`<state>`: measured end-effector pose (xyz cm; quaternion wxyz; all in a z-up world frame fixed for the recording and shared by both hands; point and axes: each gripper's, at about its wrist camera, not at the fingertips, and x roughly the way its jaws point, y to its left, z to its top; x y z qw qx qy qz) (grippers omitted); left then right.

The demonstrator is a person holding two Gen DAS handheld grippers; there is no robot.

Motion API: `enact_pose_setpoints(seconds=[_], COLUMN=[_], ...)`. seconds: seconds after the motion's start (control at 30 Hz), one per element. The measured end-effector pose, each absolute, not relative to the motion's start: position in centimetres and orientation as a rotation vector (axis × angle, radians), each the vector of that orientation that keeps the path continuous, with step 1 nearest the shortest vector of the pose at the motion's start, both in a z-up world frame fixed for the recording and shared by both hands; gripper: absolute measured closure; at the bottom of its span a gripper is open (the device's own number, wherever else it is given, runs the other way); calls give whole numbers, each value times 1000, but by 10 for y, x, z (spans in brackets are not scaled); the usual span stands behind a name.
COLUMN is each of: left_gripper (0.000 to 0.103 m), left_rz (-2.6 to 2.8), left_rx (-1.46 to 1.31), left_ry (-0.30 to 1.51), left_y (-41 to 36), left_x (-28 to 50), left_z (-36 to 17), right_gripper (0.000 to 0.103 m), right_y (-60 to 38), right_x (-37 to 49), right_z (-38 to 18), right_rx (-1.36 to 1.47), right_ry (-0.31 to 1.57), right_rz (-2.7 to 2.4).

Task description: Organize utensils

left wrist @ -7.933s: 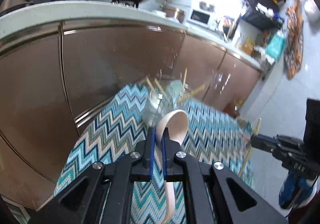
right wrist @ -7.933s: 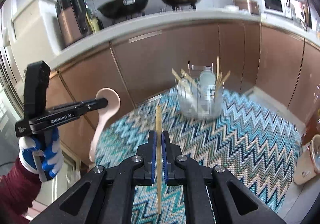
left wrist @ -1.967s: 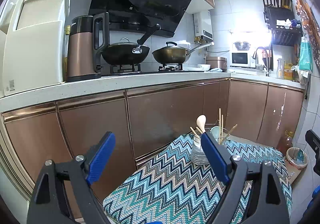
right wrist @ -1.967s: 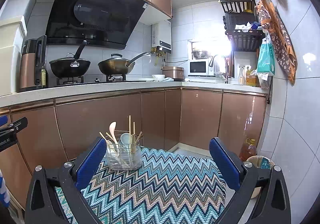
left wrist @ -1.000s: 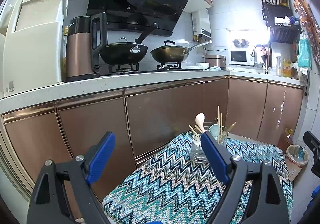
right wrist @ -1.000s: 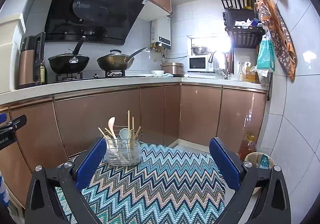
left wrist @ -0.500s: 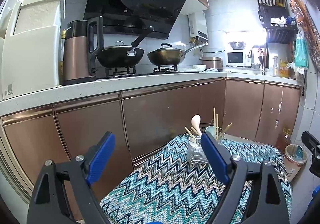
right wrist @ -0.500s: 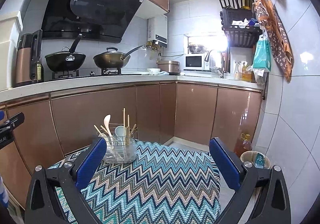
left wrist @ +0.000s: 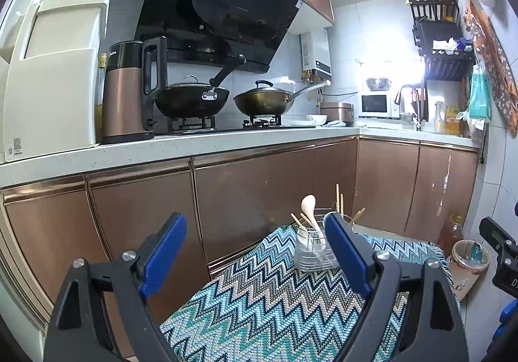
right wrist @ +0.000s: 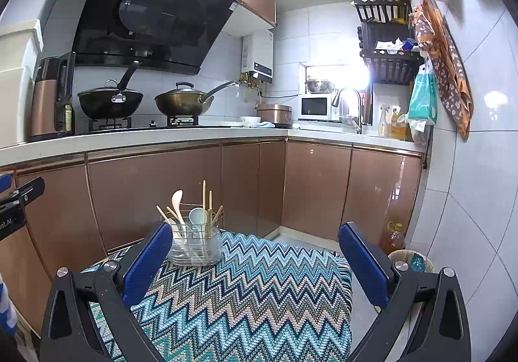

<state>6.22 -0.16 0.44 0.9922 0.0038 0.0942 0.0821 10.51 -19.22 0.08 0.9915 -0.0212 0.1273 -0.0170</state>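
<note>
A clear utensil holder (right wrist: pixel 195 245) with a wire frame stands at the far end of the zigzag-patterned cloth (right wrist: pixel 246 297). It holds a cream spoon (right wrist: pixel 177 200), a pale blue spoon (right wrist: pixel 197 217) and several wooden chopsticks (right wrist: pixel 204 197). In the left wrist view the same holder (left wrist: pixel 312 248) shows beside the right blue finger. My left gripper (left wrist: pixel 255 248) is open and empty, well back from the holder. My right gripper (right wrist: pixel 255 257) is also open and empty, pulled back over the cloth.
Copper cabinet doors (right wrist: pixel 162 187) run behind the cloth-covered table under a white counter with two woks (right wrist: pixel 181 103) on the stove. A bin (right wrist: pixel 411 260) and an oil bottle (right wrist: pixel 393 235) sit on the floor at right. The other gripper's tip (right wrist: pixel 22 197) shows at left.
Earlier the left gripper held the cream spoon and the right a chopstick; both now stand in the holder. Both grippers are open and have drawn back and risen slightly over the last second.
</note>
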Motion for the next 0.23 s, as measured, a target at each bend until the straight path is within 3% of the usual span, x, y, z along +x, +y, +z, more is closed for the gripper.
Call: enact_pose_setpoints(seconds=[0.23], left_gripper=[16], left_rz=[183], left_rx=[-6], left_ry=[175], left_y=[9], left_x=[51], left_z=[10], right_gripper=[0], right_y=[-184], right_x=[97], right_z=[3], right_rx=[-81], right_ry=[261], right_rz=[-35])
